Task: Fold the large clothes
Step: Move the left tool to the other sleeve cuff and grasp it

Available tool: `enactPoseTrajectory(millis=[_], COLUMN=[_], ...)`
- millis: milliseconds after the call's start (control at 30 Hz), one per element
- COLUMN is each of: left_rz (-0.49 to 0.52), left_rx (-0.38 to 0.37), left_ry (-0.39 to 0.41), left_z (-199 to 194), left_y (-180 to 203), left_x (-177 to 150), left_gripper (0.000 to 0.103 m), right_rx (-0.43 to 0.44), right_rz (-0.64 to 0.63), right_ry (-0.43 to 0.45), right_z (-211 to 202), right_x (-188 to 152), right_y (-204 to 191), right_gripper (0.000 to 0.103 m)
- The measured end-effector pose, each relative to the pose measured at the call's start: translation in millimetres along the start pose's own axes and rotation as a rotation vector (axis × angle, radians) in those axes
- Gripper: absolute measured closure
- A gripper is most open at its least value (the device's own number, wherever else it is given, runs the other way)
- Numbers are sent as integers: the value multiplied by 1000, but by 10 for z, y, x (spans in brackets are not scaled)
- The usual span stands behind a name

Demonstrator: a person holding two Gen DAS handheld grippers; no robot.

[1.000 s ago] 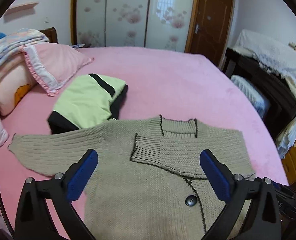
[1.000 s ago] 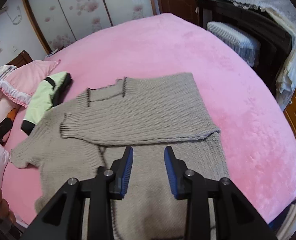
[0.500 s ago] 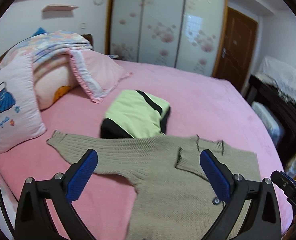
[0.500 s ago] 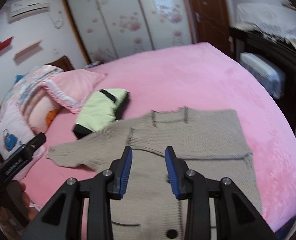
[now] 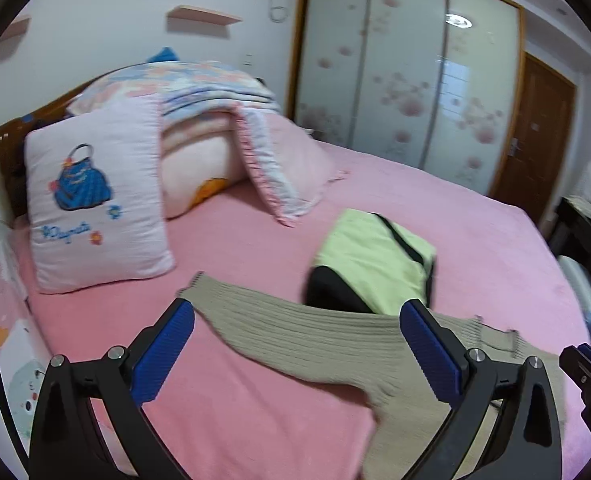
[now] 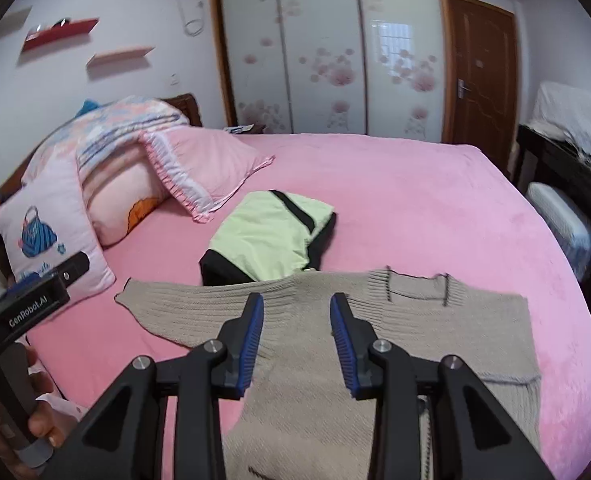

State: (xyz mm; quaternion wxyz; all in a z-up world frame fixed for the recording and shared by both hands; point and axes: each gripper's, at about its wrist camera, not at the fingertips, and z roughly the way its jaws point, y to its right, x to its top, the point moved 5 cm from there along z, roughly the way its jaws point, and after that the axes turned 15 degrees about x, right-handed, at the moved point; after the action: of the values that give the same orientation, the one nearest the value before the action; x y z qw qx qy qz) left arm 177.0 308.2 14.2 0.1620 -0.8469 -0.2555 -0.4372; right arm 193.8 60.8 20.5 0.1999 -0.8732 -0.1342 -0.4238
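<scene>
Beige ribbed knit cardigan with dark trim [image 6: 319, 320] lies flat on the pink plush bed cover [image 6: 415, 208], near edge of the bed. 1 sleeve is folded across the chest; the other sleeve [image 5: 279, 324] stretches out to the left, cuff toward the white pillow with a blue handbag print [image 5: 91, 200].

Left gripper [image 5: 295, 352]: blue pads spread wide, nothing between them, held above the outstretched sleeve without contact. Right gripper [image 6: 297, 340]: jaws partly apart, a clear gap between the pads, nothing pinched, held above the cardigan body below the neckline.

Folded light-green garment with black trim [image 6: 271, 240] sits just beyond the cardigan, touching its far edge near the shoulder. Stack of pastel folded bedding [image 6: 111, 128] and a pink frilled pillow [image 6: 207, 168] lie far left by the headboard. A hand [image 6: 35, 420] grips the handle of the other tool at the left edge of the right wrist view.
</scene>
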Motion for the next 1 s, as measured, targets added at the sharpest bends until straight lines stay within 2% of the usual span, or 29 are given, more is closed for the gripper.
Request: enactPoseTrajectory(millis=[167, 367, 567, 700, 833, 1000], left_rz=[-15, -57, -183, -244, -302, -380], left_rx=[-6, 28, 57, 111, 95, 103], left_ry=[-73, -180, -278, -344, -420, -477], left_z=[501, 1124, 1678, 2037, 2383, 2724], left_y=[-127, -212, -434, -547, -566, -609], left_x=[-138, -419, -754, -1000, -1219, -1364], left_gripper=[1, 1, 1, 1, 1, 1], right_rx=[-7, 3, 36, 60, 87, 99], right_rz=[-47, -46, -68, -94, -84, -50], right_ry=[-39, -94, -149, -165, -206, -246], right_z=[500, 1078, 1580, 1847, 2151, 2418], right_x=[-55, -179, -286, -360, -470, -611], right_y=[-213, -336, -437, -525, -548, -485], right_gripper=[68, 68, 68, 68, 68, 68])
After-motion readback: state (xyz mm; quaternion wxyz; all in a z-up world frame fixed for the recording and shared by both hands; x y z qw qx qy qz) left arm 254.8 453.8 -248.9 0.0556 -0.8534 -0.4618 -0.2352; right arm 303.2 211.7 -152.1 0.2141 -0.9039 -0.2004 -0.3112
